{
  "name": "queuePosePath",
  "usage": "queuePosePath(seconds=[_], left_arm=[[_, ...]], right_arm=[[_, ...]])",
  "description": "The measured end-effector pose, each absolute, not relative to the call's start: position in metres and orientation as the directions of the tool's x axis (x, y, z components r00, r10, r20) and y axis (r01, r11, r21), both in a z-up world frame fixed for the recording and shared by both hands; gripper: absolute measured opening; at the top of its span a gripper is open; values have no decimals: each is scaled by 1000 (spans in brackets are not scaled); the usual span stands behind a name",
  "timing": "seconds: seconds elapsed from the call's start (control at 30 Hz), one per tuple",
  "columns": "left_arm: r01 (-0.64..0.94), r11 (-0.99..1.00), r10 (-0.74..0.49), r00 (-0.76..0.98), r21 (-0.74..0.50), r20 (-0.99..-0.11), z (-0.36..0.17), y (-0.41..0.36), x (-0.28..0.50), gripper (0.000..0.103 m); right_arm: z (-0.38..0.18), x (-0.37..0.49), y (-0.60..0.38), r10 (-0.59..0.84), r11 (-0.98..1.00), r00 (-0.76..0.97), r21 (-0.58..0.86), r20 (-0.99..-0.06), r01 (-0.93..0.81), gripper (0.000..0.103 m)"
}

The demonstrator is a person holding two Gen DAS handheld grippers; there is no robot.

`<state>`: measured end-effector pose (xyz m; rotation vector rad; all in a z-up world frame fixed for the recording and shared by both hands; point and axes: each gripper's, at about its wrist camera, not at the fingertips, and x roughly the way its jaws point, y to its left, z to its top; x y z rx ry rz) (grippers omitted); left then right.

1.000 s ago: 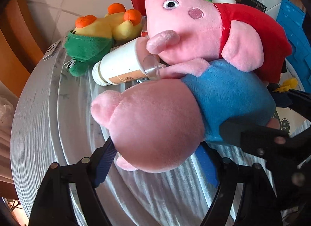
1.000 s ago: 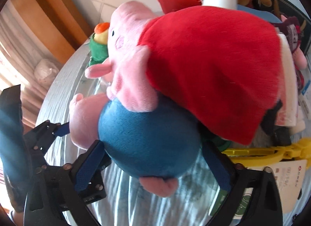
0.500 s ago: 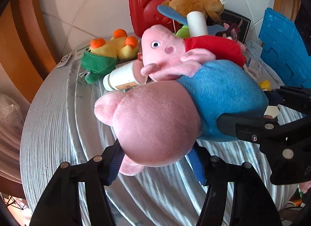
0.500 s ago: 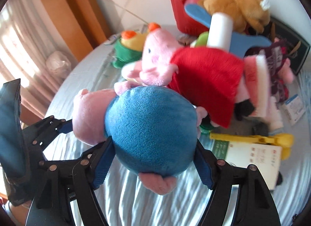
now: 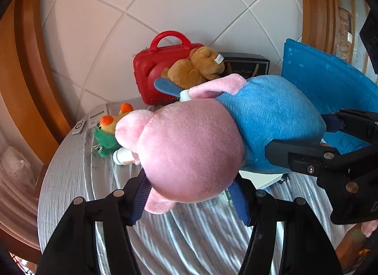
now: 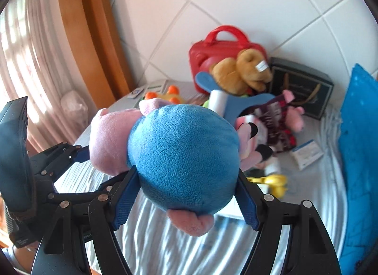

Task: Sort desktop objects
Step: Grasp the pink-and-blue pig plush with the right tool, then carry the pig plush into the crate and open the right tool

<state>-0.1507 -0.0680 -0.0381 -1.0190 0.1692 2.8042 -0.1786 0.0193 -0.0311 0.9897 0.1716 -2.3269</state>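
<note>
A pink pig plush with a blue body (image 5: 189, 154) hangs in the air above the round table, held from both ends. My left gripper (image 5: 190, 198) is shut on its pink head, blue pads pressing in on both sides. My right gripper (image 6: 185, 201) is shut on the round blue body (image 6: 186, 156), a pink foot poking out below. In the left wrist view the right gripper (image 5: 309, 136) comes in from the right around the body. One left finger (image 6: 78, 154) shows against the head in the right wrist view.
On the striped grey tablecloth (image 5: 70, 180) lie a green and yellow frog plush (image 5: 106, 137), a white bottle (image 5: 122, 156) and two remotes (image 5: 96, 114). At the back stand a red case (image 5: 151, 71), a brown bear (image 5: 196, 69) and a black box (image 5: 245, 64). A blue panel (image 5: 330, 81) is on the right.
Both grippers have risen with the blue-bodied pig, lifting it off the pile. The jaws have squeezed in on it. The red-dressed pig and the bottle stayed below.
</note>
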Motion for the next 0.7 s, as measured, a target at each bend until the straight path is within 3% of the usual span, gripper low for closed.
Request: queuePosePath(seconds=[0.33, 0.7], left_arm=[[-309, -949, 233, -816, 59, -529, 37, 54, -148, 60], [-499, -865, 404, -764, 63, -502, 121, 243, -148, 60]], right_arm=[[46, -172, 142, -397, -886, -702, 46, -591, 461, 76], [132, -169, 339, -253, -955, -815, -3, -522, 298, 76]])
